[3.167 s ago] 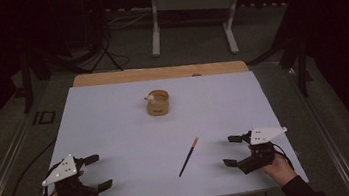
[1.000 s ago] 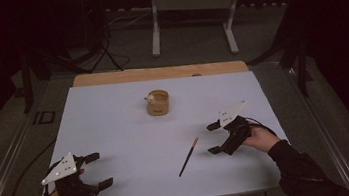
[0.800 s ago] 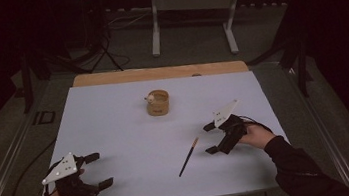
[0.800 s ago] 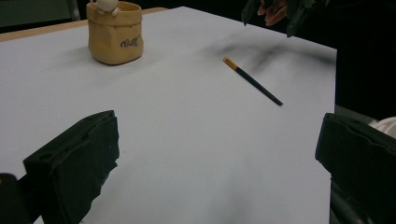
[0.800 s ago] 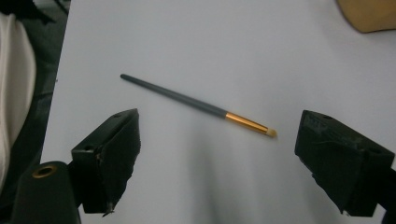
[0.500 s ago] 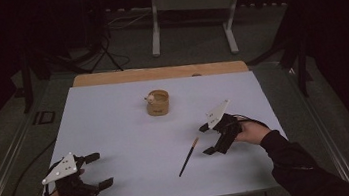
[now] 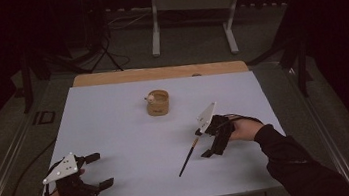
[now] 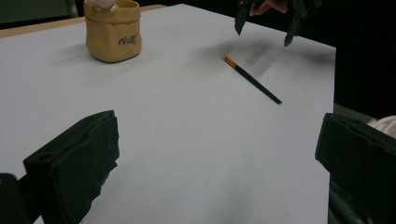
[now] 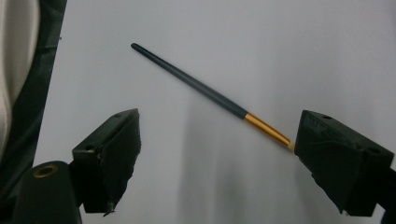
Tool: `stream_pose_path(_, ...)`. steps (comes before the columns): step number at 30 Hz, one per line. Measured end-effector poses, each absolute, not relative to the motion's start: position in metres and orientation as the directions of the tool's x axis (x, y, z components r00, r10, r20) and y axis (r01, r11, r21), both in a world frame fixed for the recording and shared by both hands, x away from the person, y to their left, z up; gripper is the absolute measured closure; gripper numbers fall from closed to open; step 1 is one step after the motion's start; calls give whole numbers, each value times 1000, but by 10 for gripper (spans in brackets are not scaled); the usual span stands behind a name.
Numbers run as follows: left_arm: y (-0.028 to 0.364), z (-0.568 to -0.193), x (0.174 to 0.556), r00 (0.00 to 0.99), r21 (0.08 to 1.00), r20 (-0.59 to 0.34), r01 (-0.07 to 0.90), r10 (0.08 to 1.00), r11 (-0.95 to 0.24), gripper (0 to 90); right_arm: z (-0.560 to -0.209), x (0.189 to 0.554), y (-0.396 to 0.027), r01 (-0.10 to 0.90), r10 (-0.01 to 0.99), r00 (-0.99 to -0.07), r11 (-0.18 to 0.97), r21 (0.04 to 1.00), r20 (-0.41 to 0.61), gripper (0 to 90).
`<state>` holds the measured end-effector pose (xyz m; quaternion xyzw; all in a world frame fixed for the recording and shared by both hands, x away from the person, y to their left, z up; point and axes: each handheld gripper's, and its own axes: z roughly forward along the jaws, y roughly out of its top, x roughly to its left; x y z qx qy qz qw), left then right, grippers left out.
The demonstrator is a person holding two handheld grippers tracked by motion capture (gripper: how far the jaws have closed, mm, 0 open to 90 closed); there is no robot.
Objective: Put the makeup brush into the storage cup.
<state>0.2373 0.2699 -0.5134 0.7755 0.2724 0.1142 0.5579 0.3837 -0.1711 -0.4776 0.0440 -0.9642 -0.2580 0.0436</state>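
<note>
Left black two-jaw gripper (image 7: pixel 90 171), lower left of high view: grey three-cornered top plate with dark screw dots. Right black two-jaw gripper (image 7: pixel 207 142), centre right: same plate. Blocky black matte jaws. Dark long sleeves (image 7: pixel 291 164) on both forearms.

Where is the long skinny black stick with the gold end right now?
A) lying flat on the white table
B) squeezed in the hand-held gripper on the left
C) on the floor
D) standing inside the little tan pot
A: the stick lies flat on the white table, with the right hand-held gripper open just above its gold end and not yet touching it, apart from the tan pot.
</note>
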Motion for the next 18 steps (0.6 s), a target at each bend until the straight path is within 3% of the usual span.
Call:
stream_pose_path(10, 270, -514, 237, 827, 927, -128, 296, 547, -231, 3, -474, 385, -157, -169, -196, -980, 888, 428, 19, 148)
stream_pose_path(18, 269, -514, 237, 829, 925, -134, 301, 543, -232, 3, -467, 389, -147, -149, -182, -982, 910, 386, 49, 148)
